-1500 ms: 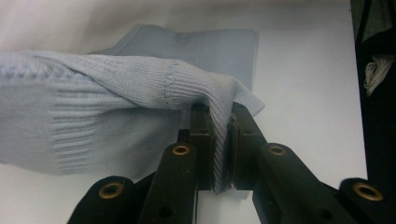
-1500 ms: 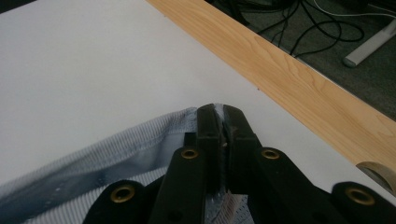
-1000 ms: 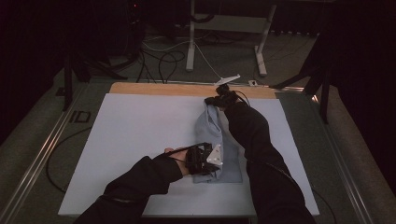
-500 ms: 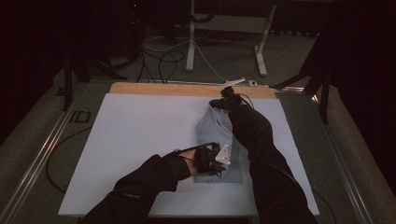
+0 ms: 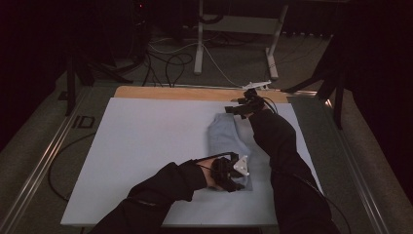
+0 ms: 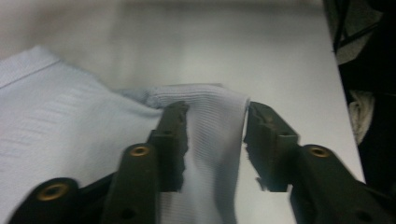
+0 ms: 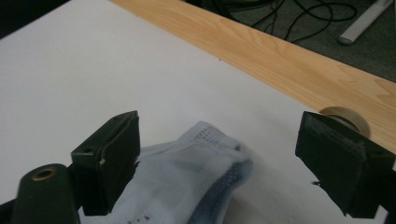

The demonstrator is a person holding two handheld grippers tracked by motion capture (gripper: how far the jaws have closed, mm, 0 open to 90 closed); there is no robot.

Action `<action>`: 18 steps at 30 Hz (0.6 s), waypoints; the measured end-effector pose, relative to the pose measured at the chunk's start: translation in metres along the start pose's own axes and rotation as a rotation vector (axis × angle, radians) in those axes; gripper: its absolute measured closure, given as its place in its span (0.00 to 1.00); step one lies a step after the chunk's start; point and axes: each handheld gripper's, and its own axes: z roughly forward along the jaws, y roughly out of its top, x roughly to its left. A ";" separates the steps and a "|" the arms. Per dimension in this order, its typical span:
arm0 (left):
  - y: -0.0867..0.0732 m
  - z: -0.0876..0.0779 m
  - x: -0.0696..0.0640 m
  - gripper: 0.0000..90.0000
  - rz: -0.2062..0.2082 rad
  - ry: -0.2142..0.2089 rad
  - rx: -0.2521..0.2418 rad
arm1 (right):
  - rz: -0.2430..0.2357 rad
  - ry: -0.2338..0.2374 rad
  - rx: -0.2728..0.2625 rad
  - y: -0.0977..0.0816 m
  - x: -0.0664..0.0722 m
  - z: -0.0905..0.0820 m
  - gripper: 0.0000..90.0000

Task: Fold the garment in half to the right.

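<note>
Both claws had just been opening: the left claw (image 6: pixel 215 135) barely clear of the folded pale-blue knit garment (image 5: pixel 229 146) on the white worktop (image 5: pixel 146 146), the right claw (image 7: pixel 219 154) wide above its far end. Each needed lifting straight off so the fold would stay undisturbed.

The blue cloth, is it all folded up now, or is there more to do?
Mostly folded: the blue cloth lies as a long narrow strip on the white board. Both grippers have just been opening. The right gripper stands wide over the far end; the left gripper has the near edge between its jaws, one touching. Probably left: folding the strip shorter.
</note>
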 end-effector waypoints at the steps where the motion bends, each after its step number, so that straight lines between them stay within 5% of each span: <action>1: 0.001 0.001 0.000 0.64 -0.001 -0.004 -0.001 | 0.003 -0.002 -0.004 0.000 0.000 -0.001 0.15; 11: 0.000 -0.006 -0.003 0.48 -0.002 -0.024 -0.016 | -0.044 0.032 -0.021 -0.004 0.013 -0.010 0.11; 18: -0.003 -0.021 -0.003 0.38 -0.030 0.007 -0.046 | -0.082 0.043 -0.026 -0.005 0.025 -0.018 0.11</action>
